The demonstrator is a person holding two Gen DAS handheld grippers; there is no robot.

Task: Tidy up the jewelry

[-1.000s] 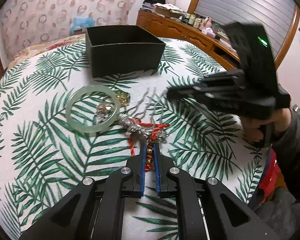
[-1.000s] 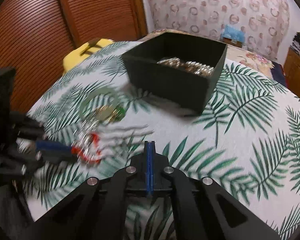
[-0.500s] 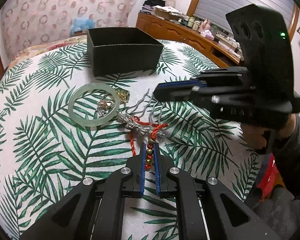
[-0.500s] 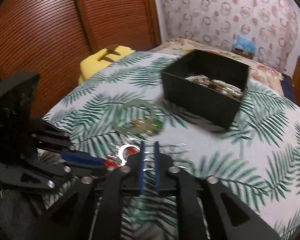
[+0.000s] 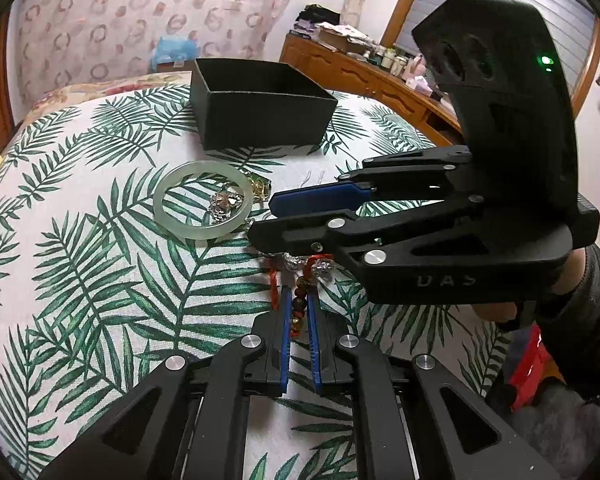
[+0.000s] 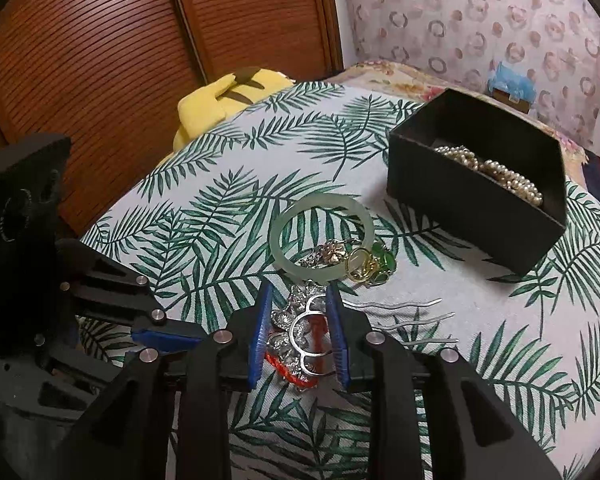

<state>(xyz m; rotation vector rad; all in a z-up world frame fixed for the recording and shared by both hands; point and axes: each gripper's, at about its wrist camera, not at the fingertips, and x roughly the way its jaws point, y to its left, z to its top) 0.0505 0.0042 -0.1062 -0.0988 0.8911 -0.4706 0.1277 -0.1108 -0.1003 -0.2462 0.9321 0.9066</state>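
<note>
A pale green jade bangle [image 5: 199, 204] [image 6: 320, 236] lies on the leaf-print tablecloth, with a small metal charm [image 5: 224, 204] inside it and green-gold earrings [image 6: 374, 266] beside it. My left gripper [image 5: 299, 308] is shut on a beaded red-cord bracelet [image 5: 298, 304]. My right gripper [image 6: 299, 300] [image 5: 266, 216] is open, its fingers on either side of a silver hair comb [image 6: 300, 328] that lies over the red cord [image 6: 284, 368]. A black box [image 5: 260, 108] [image 6: 476, 184] holds pearl strands [image 6: 496, 172].
A yellow plush [image 6: 224, 96] sits past the far table edge. A wooden cabinet [image 5: 364, 76] with clutter stands behind the table. The comb's wavy prongs [image 6: 404, 320] stretch right of my right gripper. Bare cloth [image 5: 80, 280] lies left of the jewelry pile.
My right gripper swung in over the jewelry pile and opened around the silver comb. My left gripper stayed shut on the beaded bracelet.
</note>
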